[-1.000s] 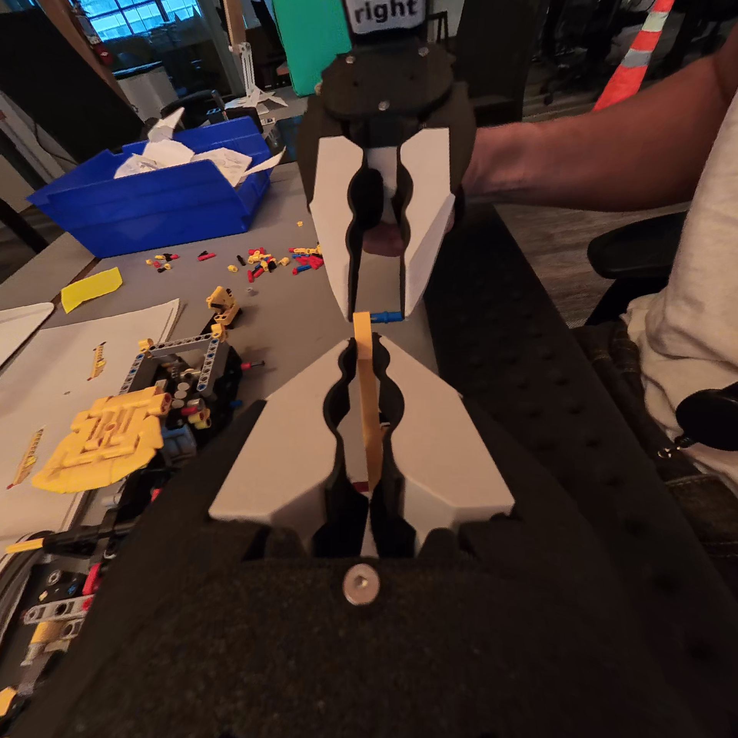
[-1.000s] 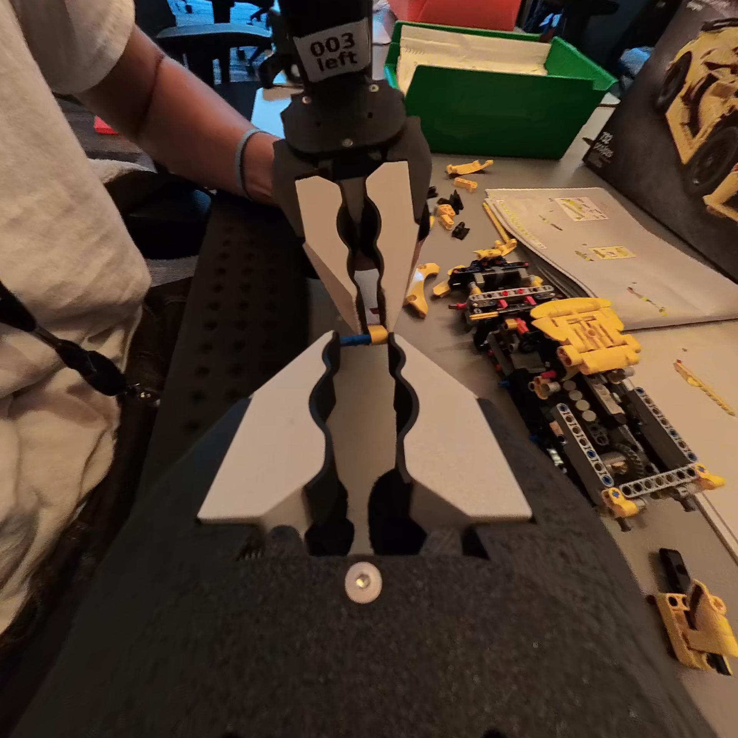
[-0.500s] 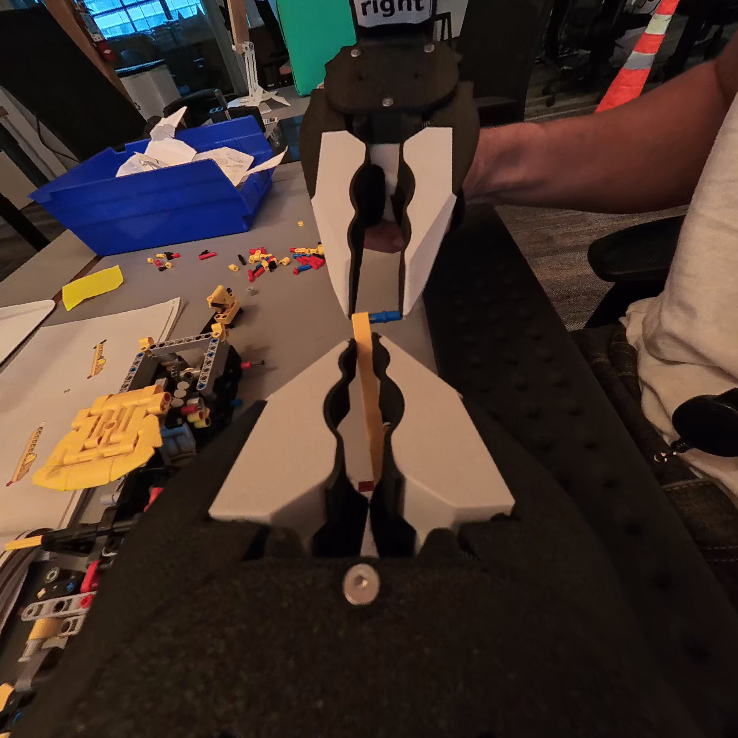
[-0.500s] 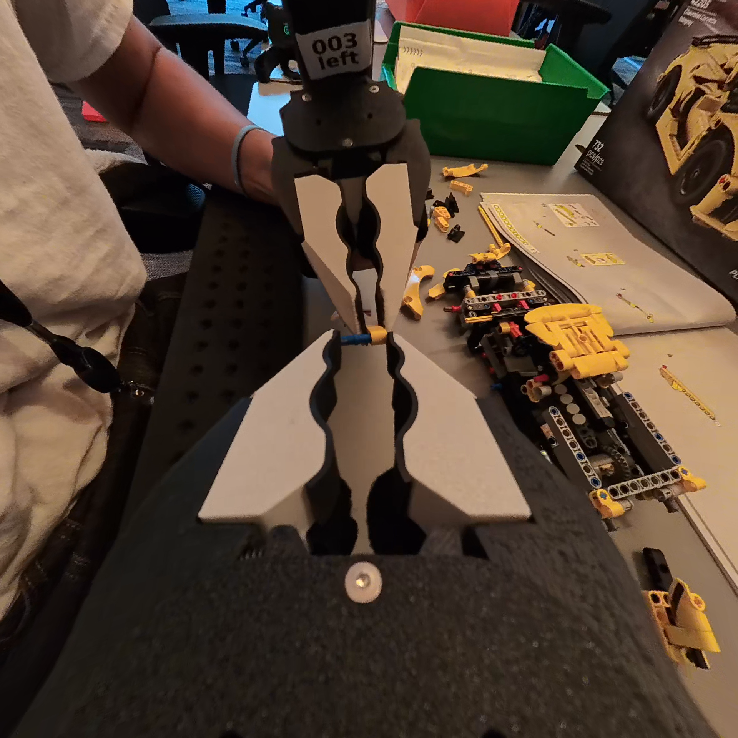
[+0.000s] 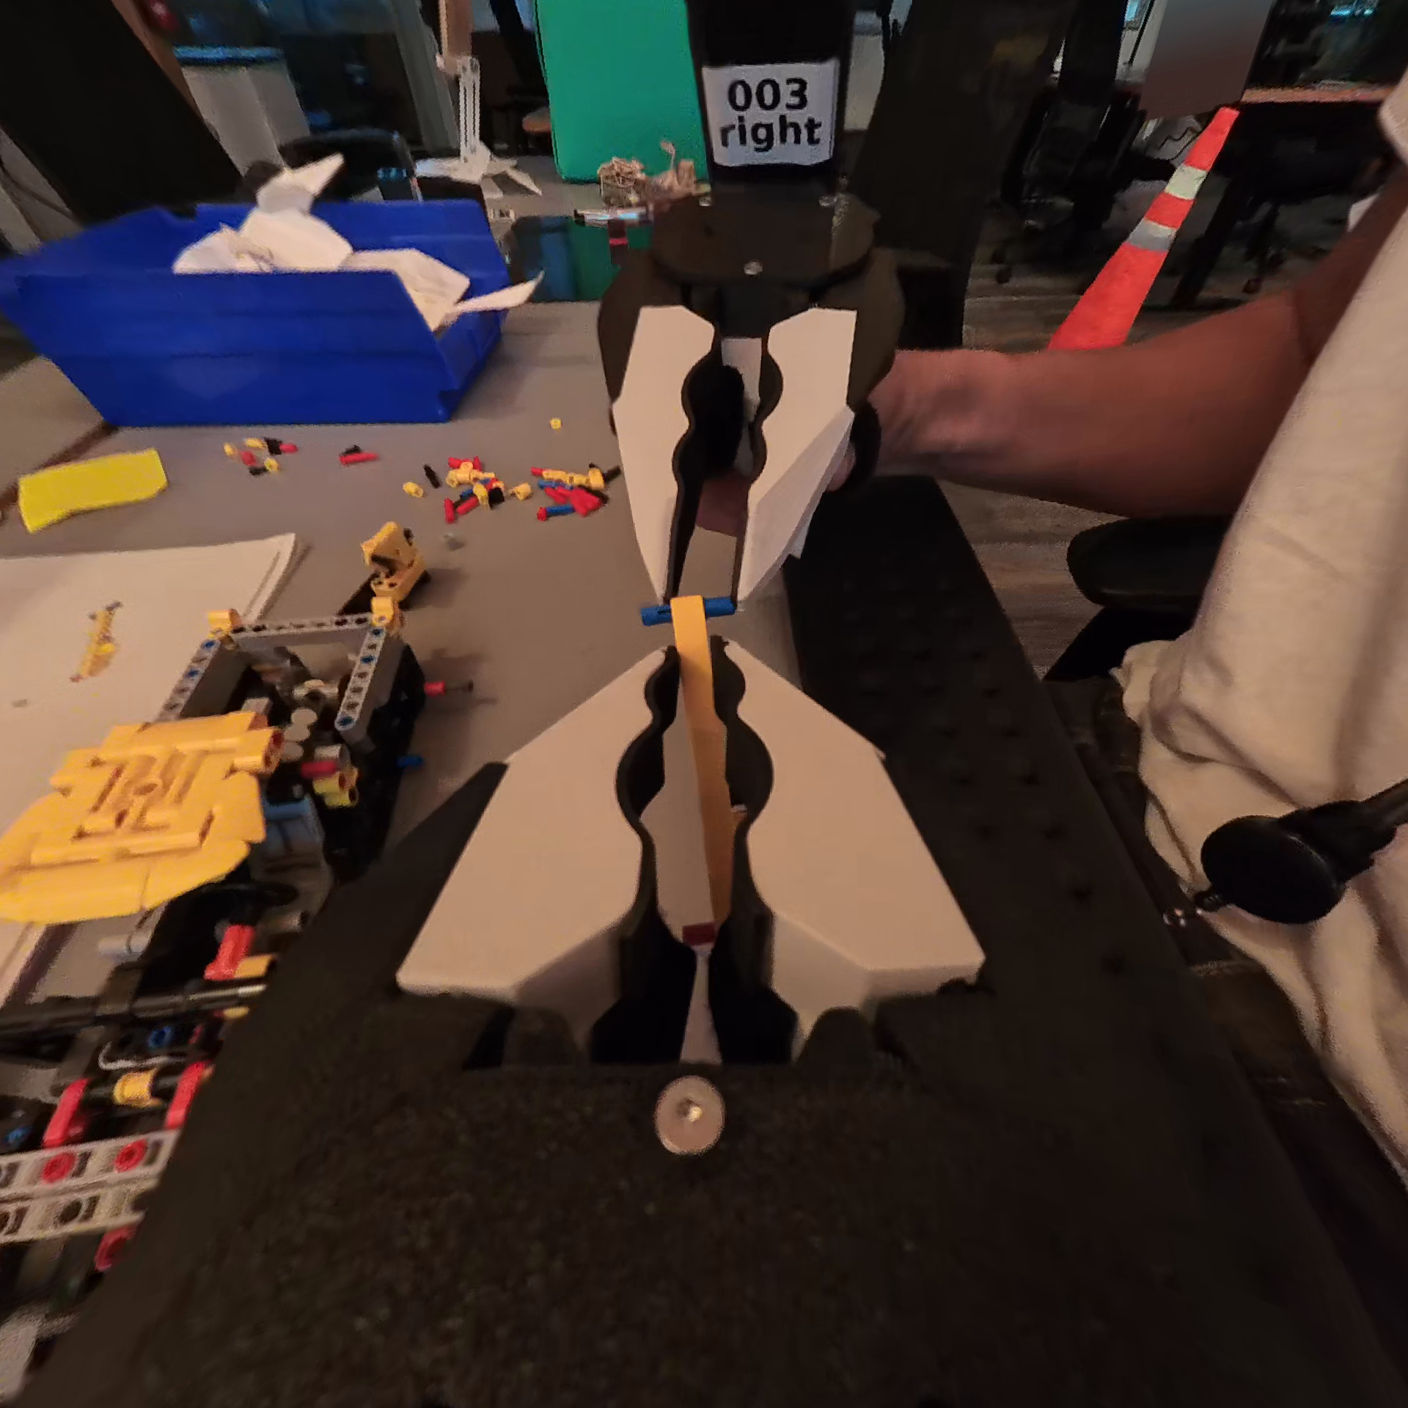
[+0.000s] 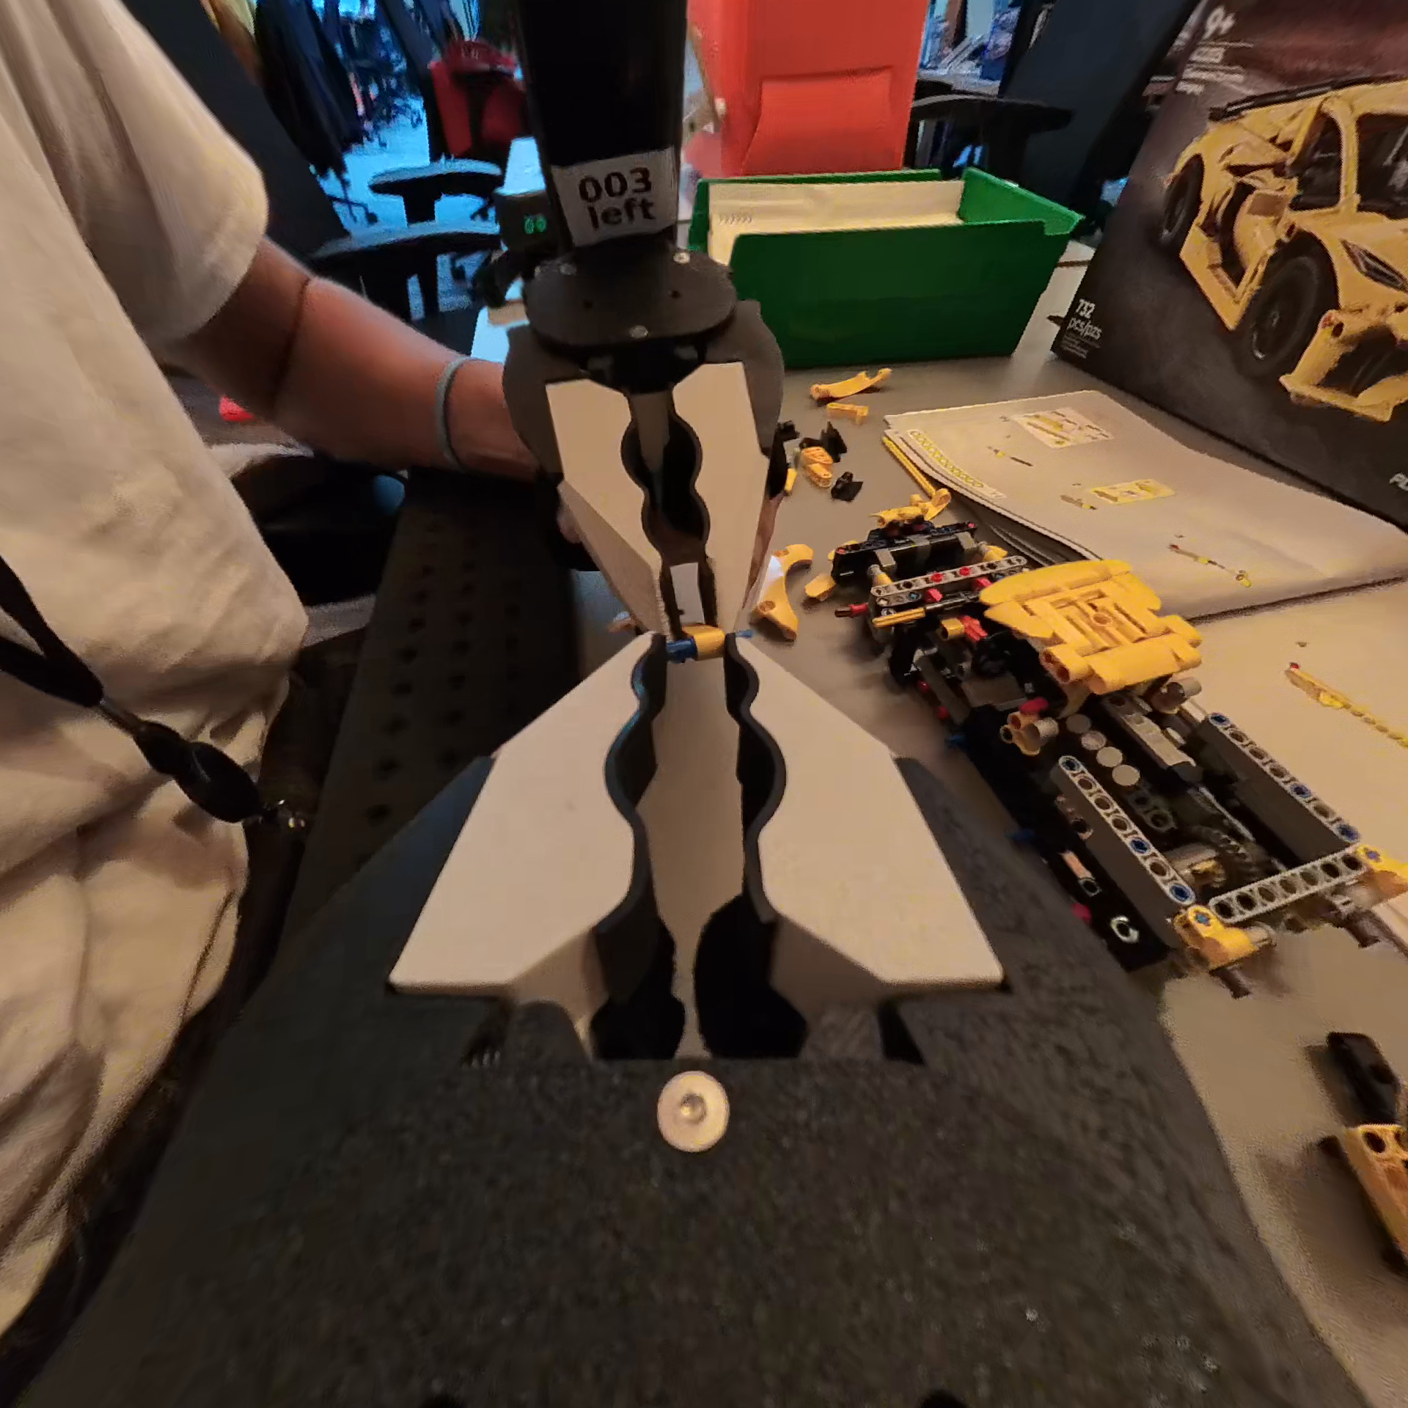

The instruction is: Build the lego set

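Yellow beam (image 5: 702, 762) lengthwise in left tongs (image 5: 695, 655), blue pin (image 5: 688, 612) crosswise

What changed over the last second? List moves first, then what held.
The blue pin went further through the end of the yellow beam: earlier it stuck out only on the right gripper's side, now blue shows on both sides. Both grippers kept tip to tip above the table edge; the left gripper stayed shut on the beam, the right stayed around the pin. The car chassis and the loose parts did not move.
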A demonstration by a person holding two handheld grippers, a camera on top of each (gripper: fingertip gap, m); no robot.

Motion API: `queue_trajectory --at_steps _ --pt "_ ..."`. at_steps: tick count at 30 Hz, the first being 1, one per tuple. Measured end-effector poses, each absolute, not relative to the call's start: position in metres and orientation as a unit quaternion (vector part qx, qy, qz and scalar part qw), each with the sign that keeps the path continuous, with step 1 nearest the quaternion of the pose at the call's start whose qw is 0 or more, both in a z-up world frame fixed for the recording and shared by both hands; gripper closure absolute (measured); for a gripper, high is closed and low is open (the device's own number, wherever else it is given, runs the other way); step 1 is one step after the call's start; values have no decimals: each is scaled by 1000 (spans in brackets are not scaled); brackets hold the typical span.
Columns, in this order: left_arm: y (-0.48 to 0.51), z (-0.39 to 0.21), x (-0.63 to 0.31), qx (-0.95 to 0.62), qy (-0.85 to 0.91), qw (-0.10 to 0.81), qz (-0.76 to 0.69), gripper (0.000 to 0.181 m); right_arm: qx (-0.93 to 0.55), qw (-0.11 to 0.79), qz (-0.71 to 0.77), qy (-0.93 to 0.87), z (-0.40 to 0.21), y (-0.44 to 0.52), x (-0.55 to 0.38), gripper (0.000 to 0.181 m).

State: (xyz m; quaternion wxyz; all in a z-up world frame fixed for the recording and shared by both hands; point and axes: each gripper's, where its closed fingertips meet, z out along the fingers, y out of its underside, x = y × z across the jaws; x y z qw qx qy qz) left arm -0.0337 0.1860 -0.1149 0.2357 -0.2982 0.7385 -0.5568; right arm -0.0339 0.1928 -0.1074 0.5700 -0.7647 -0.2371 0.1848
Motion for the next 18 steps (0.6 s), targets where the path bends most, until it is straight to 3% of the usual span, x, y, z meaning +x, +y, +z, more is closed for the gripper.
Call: queue_trajectory --at_steps 5,10,16,18 --pt "204 -122 -36 -324 736 220 -552 165 -742 601 244 -170 -102 197 -18 167" --pt "205 -121 -36 -321 736 206 -560 173 -738 606 252 -157 -102 196 -12 167" --pt "217 -135 -30 -407 710 95 -566 174 -786 557 228 -142 -131 201 -3 171" --pt "222 -139 -27 -430 710 85 -551 174 -807 542 179 -152 -137 205 2 156"
